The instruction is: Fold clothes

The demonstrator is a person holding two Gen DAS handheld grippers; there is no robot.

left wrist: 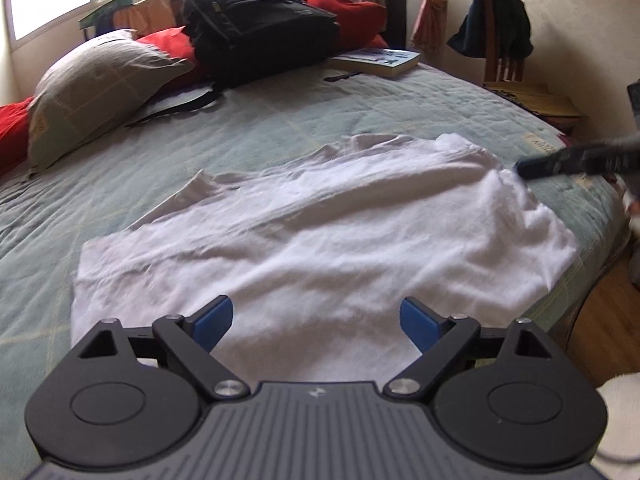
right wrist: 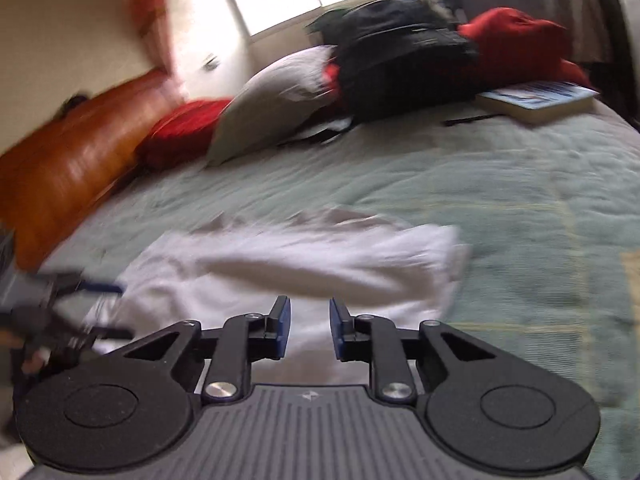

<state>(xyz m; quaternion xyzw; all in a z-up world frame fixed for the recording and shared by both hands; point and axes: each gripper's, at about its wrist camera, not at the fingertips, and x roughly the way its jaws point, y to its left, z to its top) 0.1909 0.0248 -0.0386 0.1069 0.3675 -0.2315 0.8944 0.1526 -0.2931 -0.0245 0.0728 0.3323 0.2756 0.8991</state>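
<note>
I hold the left gripper [left wrist: 316,322] wide apart over the near hem of the white shirt [left wrist: 320,232]. The right gripper [right wrist: 308,328], narrowly apart, holds nothing, the shirt's edge just ahead. Judged step: a fold; each needs cloth between its fingers.

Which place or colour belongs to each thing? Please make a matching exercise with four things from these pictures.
Things:
1. backpack
2. book
3. white shirt
4. pillow

Descriptions:
A. spread on the green bedspread, nearest the grippers
B. black
C. grey-beige, leaning on red bedding
D. lying flat beside the backpack

Pairs: 1-B, 2-D, 3-A, 4-C
</note>
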